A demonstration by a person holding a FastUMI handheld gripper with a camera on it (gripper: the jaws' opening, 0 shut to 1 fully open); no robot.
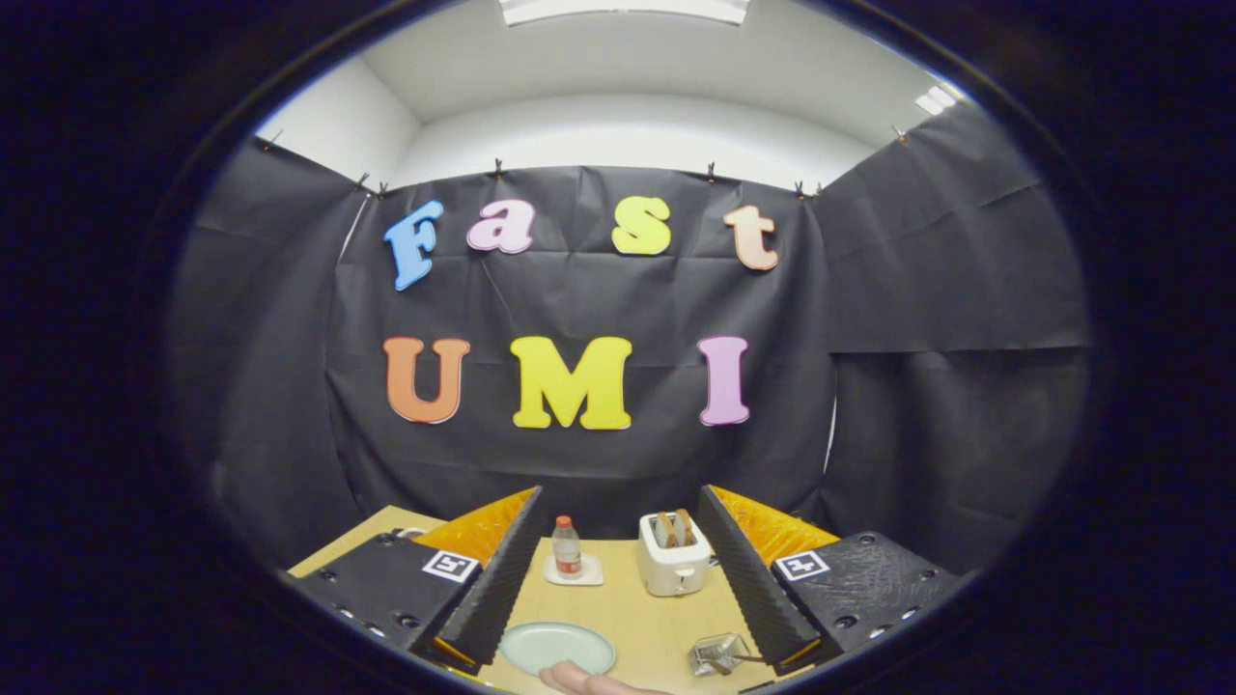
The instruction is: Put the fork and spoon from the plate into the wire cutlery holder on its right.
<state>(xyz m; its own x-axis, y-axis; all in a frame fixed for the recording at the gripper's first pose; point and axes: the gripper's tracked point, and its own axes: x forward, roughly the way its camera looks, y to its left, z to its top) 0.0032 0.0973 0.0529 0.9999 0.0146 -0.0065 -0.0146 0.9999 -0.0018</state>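
My gripper (619, 494) is held high above the wooden table (657, 618), open wide with nothing between its fingers. Far below, between the fingers, lies a pale green plate (557, 646); its visible face looks bare. To its right stands the small wire cutlery holder (717, 654), close to my right finger (748, 579). Something thin and metallic seems to stick out of its right side, too small to identify. A person's hand (589, 683) reaches in just in front of the plate.
A white toaster (675, 566) with toast slices in its slots stands at the back of the table. Left of it, a small bottle (566, 546) with a red cap sits on a white saucer. Black cloth walls close the booth behind.
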